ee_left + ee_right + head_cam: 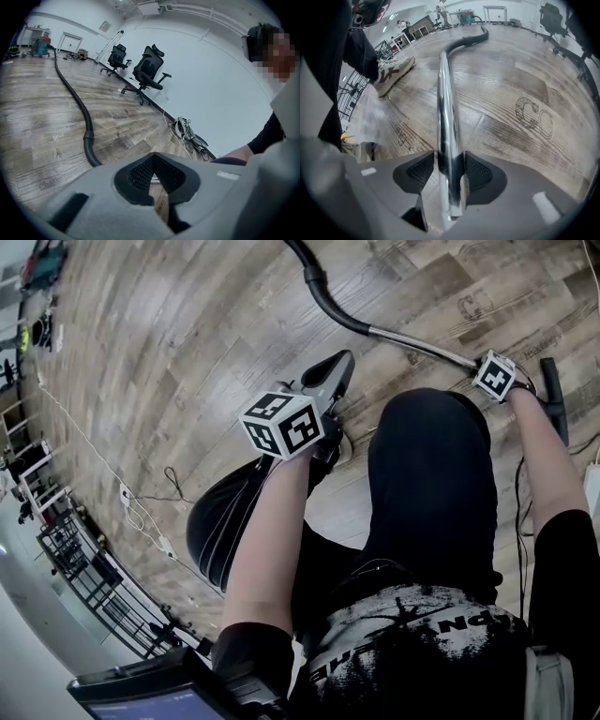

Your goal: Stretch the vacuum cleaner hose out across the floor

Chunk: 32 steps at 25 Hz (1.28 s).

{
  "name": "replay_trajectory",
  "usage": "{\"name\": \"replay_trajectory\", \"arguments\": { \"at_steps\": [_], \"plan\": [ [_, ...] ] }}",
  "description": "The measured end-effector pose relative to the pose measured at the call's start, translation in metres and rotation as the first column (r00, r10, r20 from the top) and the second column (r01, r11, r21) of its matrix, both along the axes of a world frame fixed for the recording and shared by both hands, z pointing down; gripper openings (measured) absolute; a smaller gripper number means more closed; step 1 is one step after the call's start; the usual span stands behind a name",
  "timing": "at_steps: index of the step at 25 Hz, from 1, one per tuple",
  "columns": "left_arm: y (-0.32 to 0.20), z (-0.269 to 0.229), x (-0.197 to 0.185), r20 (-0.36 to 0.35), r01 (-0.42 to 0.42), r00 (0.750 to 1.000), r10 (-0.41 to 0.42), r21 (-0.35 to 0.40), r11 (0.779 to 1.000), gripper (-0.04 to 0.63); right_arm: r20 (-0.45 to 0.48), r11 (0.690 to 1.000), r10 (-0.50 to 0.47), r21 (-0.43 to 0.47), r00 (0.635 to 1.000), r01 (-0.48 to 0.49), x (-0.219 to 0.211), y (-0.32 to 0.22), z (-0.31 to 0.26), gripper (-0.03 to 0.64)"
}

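my right claw point(450, 171) apart around the chrome vacuum tube point(444, 103), my left claw point(153, 176) together, empty

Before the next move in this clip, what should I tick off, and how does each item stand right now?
1. Left gripper empty: ok, jaws together, nothing between them.
2. Right gripper gripping the metal tube: not ok, the tube sits between the jaws, which look clear of it.
3. Hose laid out toward the vacuum cleaner: ok, only gentle bends.
4. Office chairs clear of the hose: ok, off to one side.
5. Tube's end resting on the floor: cannot tell.
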<state>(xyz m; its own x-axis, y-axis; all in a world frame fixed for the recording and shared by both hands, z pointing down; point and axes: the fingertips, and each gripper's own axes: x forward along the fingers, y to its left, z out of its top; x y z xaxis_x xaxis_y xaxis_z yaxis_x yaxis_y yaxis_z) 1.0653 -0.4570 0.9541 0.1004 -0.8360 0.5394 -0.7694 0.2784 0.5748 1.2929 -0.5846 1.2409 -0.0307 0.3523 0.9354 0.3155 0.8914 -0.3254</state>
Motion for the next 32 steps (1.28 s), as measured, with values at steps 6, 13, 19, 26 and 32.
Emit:
{"name": "replay_trajectory", "arguments": {
  "at_steps": [6, 13, 19, 26, 32],
  "plan": [
    [0.0, 0.002, 0.002, -0.003, -0.015, 1.0, 0.015, -0.005, 1.0, 0.002, -0.096, 0.997, -0.003, 0.076, 0.995, 0.01, 0.029, -0.009, -0.003, 0.228],
    [-0.009, 0.003, -0.001, 0.013, -0.033, 0.999, 0.033, -0.004, 0.999, 0.002, -0.025, 0.998, 0.053, 0.017, 0.998, -0.053, 0.025, -0.008, -0.014, 0.179],
    [-0.018, 0.007, -0.018, 0.041, -0.072, 0.997, 0.072, 0.001, 0.997, 0.002, 0.114, 0.994, 0.098, 0.039, 0.989, -0.103, -0.011, -0.017, -0.046, 0.152],
    [-0.031, -0.008, -0.033, 0.063, -0.199, 0.978, 0.199, -0.008, 0.98, 0.002, 0.181, 0.951, 0.297, 0.03, 0.938, -0.307, -0.062, -0.012, -0.107, 0.006],
    [-0.051, -0.092, -0.047, -0.011, -0.175, 0.984, 0.176, 0.07, 0.982, 0.002, 0.218, 0.938, 0.343, -0.027, 0.914, -0.346, -0.109, 0.011, -0.23, 0.005]
  ]
}}
